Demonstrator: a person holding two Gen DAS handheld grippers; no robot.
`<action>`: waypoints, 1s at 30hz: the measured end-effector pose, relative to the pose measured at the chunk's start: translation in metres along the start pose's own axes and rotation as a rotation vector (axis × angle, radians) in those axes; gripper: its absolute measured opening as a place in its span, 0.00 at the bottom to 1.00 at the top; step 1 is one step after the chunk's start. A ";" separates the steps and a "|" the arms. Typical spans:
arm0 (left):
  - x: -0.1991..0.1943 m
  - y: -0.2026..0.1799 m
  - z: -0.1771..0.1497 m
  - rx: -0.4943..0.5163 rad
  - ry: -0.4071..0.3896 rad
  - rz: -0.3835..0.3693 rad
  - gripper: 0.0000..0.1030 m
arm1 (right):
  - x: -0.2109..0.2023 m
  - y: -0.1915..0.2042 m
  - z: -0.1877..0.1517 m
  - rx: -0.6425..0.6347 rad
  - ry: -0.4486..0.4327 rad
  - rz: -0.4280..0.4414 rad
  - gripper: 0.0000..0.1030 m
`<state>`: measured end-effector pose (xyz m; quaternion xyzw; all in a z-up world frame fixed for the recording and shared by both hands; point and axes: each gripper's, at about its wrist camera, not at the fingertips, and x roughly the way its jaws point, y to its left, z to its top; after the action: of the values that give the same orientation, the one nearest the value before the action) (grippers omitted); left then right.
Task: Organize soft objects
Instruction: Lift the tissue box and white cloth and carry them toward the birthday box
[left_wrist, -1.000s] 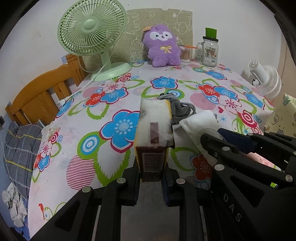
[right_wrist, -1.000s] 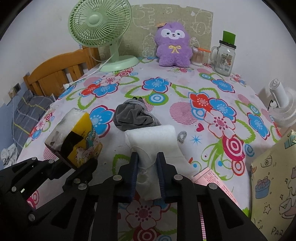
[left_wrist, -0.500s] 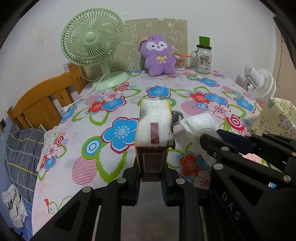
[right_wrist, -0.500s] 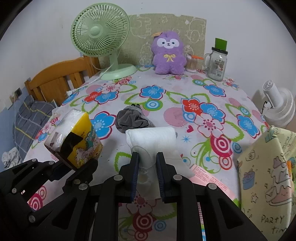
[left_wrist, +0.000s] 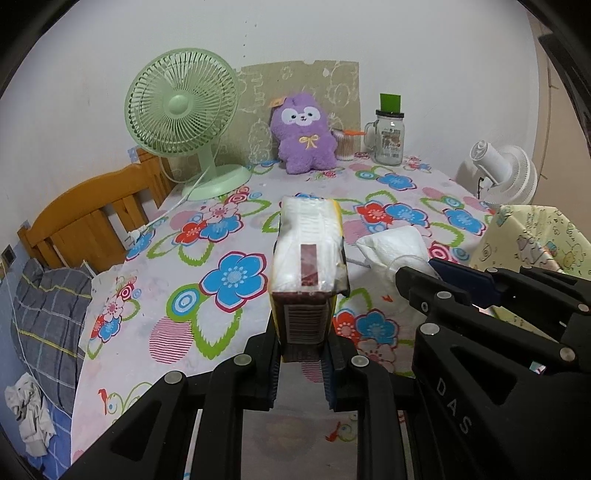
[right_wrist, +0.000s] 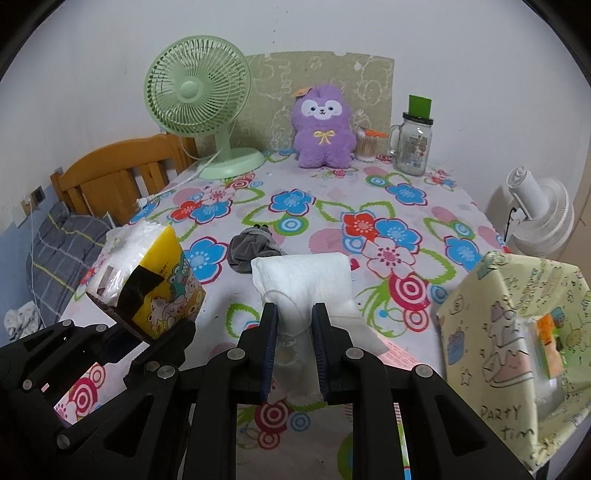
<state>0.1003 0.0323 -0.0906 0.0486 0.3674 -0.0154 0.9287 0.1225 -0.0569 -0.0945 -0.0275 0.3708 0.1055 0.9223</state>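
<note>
1. Left tongs (left_wrist: 301, 354): clamped on the near end of the tissue pack (left_wrist: 308, 258), which is held clear of the table (left_wrist: 229, 229), presumably for carrying.
2. Right tongs (right_wrist: 293, 347): pinched narrow on the white cloth pouch (right_wrist: 301, 280), likewise raised.
3. Probable destination: the patterned fabric bin (right_wrist: 517, 332) at the table's right edge.
4. A grey cloth (right_wrist: 253, 249) lies loose mid-table.
5. Surface: floral tablecloth. The green fan (right_wrist: 197, 92), purple plush (right_wrist: 323, 125) and glass jar (right_wrist: 413, 147) stand at the wall.

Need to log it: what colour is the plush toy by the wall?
Purple plush toy, white face, yellow bow; right wrist view.
</note>
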 end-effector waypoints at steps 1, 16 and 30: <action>-0.003 -0.001 0.000 0.001 -0.004 -0.001 0.17 | -0.003 -0.001 0.000 0.001 -0.004 -0.002 0.21; -0.037 -0.019 -0.001 0.008 -0.061 -0.014 0.17 | -0.041 -0.013 -0.005 0.012 -0.058 -0.018 0.21; -0.067 -0.039 0.006 0.024 -0.115 -0.039 0.17 | -0.076 -0.028 -0.003 0.027 -0.108 -0.045 0.21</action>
<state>0.0534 -0.0073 -0.0435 0.0517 0.3142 -0.0405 0.9471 0.0730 -0.0978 -0.0451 -0.0178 0.3211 0.0810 0.9434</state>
